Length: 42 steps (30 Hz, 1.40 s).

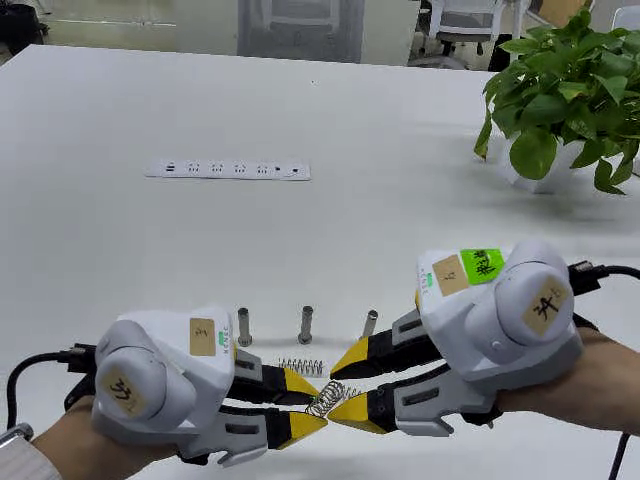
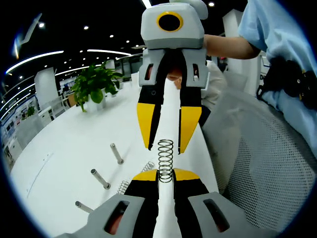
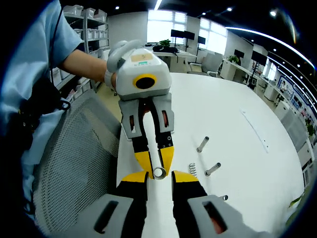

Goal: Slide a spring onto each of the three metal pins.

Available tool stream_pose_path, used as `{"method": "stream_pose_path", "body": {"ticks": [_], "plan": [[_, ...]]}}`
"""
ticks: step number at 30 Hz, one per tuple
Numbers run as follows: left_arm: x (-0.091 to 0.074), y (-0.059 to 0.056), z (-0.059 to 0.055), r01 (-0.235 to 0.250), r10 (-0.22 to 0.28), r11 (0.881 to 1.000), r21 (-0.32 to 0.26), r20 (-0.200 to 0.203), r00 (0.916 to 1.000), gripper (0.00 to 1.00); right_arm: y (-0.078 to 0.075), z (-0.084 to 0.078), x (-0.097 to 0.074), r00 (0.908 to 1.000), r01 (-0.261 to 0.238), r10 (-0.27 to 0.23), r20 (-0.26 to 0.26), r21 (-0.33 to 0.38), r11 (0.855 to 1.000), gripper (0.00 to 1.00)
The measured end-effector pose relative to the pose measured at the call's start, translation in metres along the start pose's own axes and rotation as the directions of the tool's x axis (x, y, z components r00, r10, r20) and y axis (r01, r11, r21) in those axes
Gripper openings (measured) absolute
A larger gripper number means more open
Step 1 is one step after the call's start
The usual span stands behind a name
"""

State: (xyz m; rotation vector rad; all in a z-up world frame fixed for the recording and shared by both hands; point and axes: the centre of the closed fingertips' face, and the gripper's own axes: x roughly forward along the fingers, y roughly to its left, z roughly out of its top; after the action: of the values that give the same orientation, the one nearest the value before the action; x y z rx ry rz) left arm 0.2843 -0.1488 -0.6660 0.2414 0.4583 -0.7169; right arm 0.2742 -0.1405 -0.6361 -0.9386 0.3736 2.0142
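Observation:
Three short metal pins stand upright in a row on the white table, all bare. My left gripper is shut on a small spring, which stands up between its yellow tips in the left gripper view. My right gripper faces it tip to tip. Its jaws stand open, with the spring's free end just in front of them. A loose spring lies on the table in front of the middle pin.
A white power strip lies farther back on the table. A potted green plant stands at the back right. The table's near edge runs just under both grippers, with a mesh chair below it.

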Motion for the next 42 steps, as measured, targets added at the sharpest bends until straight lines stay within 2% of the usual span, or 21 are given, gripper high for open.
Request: {"method": "stream_pose_path", "body": {"ticks": [1,5,8,19,33,40,42], "plan": [[0.001,-0.001,0.0,0.003,-0.003,1.0,0.0,-0.003,1.0,0.09,0.002,-0.002,0.002,0.9995,-0.021,0.021,-0.025,-0.014,1.0,0.19],[0.004,-0.003,-0.001,0.014,-0.014,1.0,0.004,-0.014,0.9998,0.09,0.009,-0.002,0.008,0.9944,-0.087,0.085,-0.063,-0.038,0.995,0.19],[0.006,-0.005,0.001,0.023,-0.023,1.0,0.012,-0.017,0.9996,0.09,0.007,-0.01,0.013,0.9897,-0.098,0.092,-0.11,-0.044,0.994,0.16],[0.009,-0.008,0.002,0.038,-0.038,0.999,0.021,-0.019,0.9991,0.09,0.009,-0.014,0.017,0.9832,-0.128,0.125,-0.133,-0.013,0.992,0.14],[0.012,-0.011,-0.001,0.045,-0.045,0.999,0.008,-0.025,0.9987,0.09,0.012,-0.02,0.02,0.9751,-0.156,0.149,-0.164,-0.029,0.987,0.12],[0.013,-0.009,-0.002,0.034,-0.034,0.999,-0.022,-0.019,0.9992,0.1,0.01,-0.021,0.02,0.9724,-0.16,0.154,-0.175,-0.022,0.987,0.12],[0.012,-0.009,-0.002,0.03,-0.03,0.998,-0.046,-0.013,0.9995,0.1,0.01,-0.021,0.02,0.9713,-0.165,0.158,-0.177,-0.023,0.986,0.12]]}}
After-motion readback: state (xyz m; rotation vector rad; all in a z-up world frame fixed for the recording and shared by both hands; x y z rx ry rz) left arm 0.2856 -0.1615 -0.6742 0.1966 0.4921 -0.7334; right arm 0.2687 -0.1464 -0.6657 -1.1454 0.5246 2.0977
